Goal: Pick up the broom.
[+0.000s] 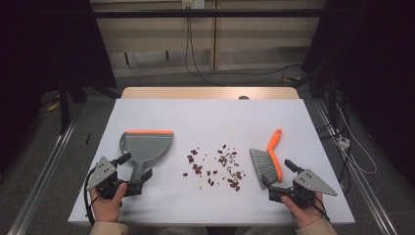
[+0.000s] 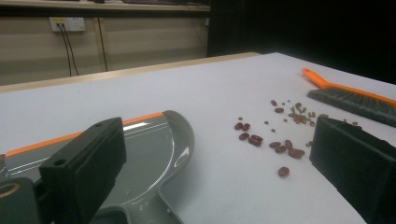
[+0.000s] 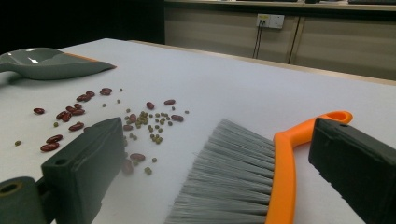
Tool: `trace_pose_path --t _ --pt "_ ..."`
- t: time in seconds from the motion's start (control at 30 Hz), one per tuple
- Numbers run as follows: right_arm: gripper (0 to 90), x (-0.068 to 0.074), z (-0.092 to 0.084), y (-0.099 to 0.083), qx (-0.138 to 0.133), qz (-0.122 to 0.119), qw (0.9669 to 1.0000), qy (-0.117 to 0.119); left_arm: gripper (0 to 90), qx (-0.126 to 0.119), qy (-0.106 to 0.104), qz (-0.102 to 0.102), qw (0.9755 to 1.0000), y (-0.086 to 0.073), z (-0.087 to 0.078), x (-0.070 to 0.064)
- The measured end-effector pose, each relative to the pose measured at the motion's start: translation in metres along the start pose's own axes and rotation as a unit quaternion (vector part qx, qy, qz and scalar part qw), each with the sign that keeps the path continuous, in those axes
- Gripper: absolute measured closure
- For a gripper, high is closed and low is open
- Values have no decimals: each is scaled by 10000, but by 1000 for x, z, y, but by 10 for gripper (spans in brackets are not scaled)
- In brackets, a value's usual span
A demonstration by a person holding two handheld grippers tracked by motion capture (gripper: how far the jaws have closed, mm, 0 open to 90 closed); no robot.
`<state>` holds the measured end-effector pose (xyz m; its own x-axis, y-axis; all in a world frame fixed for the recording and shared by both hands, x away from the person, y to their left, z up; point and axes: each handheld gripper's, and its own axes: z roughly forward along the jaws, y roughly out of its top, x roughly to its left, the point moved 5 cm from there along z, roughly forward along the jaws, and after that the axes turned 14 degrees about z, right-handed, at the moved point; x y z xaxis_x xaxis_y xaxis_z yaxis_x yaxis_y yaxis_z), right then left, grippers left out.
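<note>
Nothing's been swept yet: beans (image 1: 215,169) lie scattered between both hand-held grippers. Left hand-held gripper (image 1: 136,172) is spread around the dustpan (image 1: 144,147) handle, right hand-held gripper (image 1: 276,176) released by the brush (image 1: 266,159).

I see a grey dustpan (image 1: 145,147) with an orange edge, a grey-bristled orange brush (image 1: 270,159), and dark red and green beans (image 1: 215,165) on a white table (image 1: 205,117).

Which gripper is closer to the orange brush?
Right. The right gripper sits open at the brush, just below its bristles. The left gripper is far across the beans, by the dustpan.
</note>
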<state>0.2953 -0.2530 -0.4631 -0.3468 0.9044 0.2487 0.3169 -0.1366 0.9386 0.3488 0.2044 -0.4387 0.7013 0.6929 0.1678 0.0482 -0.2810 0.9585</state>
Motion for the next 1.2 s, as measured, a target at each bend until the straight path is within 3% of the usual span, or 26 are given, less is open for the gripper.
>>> trace_pose_path --t 0.3,0.43,0.6,0.67,0.73,0.83,0.87,1.03,1.07,1.1,1.13,1.2 --pt "37 -2 0 3 -11 -3 10000 -11 36 12 3 24 10000 1 0 0" --pt "34 -4 4 11 57 -56 9999 -130 36 26 -2 35 10000 0 0 0" --pt "42 -18 19 22 362 242 9979 -476 36 11 10 20 10000 0 1 -1" --pt "45 -21 22 23 414 239 9973 -554 36 17 17 47 10000 1 0 -1" --pt "47 -32 37 28 626 367 9944 -774 37 34 25 49 10000 0 0 0" --pt "52 -37 45 32 671 445 9928 -888 38 43 25 38 10000 0 0 0" --pt "57 -43 53 35 742 505 9908 -1014 38 35 40 3 10000 0 -1 0" --pt "81 -51 67 36 908 724 9869 -1116 38 16 53 8 10000 0 -1 1" --pt "117 -55 72 35 1031 786 9831 -1293 38 28 30 21 10000 0 -1 0" --pt "117 -55 72 35 1031 786 9831 -1293 38 28 30 21 10000 0 -1 0" --pt "196 -58 78 34 1168 798 9808 -1341 38 29 28 21 10000 0 -1 0" --pt "214 -60 84 31 1327 824 9782 -1372 39 46 26 48 10000 0 0 0"
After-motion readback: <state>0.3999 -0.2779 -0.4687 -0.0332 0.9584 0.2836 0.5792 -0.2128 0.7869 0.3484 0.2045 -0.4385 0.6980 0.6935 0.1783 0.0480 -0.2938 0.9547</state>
